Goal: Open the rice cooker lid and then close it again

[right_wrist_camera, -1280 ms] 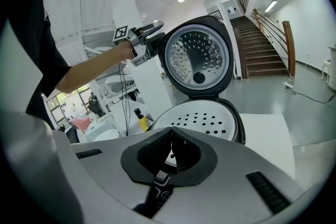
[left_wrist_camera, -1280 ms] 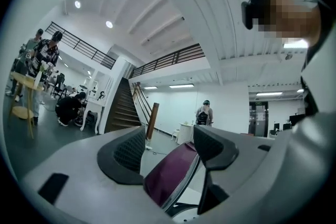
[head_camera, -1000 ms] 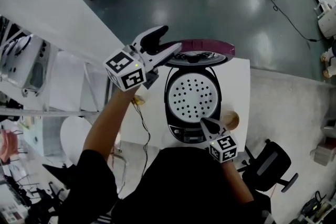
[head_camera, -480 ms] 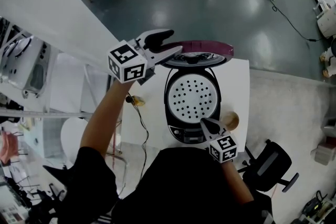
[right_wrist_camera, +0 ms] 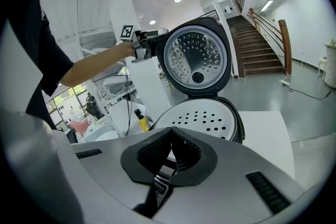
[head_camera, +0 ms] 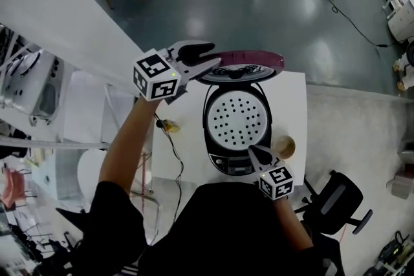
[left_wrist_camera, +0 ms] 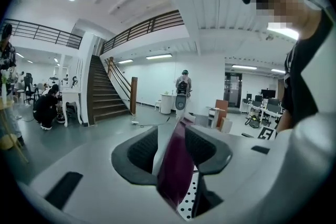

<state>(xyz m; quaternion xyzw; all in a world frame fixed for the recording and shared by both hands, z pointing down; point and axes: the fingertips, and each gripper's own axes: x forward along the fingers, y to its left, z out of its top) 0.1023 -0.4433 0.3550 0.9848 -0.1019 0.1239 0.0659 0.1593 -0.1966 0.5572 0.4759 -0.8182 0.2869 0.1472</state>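
jaws of left gripper (head_camera: 212, 55) just closing, gripping raised lid (head_camera: 252, 59) rim, arm outstretched; right gripper (head_camera: 253, 151) jaws shut, held low.

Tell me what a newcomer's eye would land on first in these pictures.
The rice cooker on the white table stands out first. Its maroon-rimmed lid is raised upright at the far side, and a white perforated tray shows inside. The left gripper has the lid's edge between its jaws, which have just been closing on it. The right gripper, shut, is at the cooker's near front.
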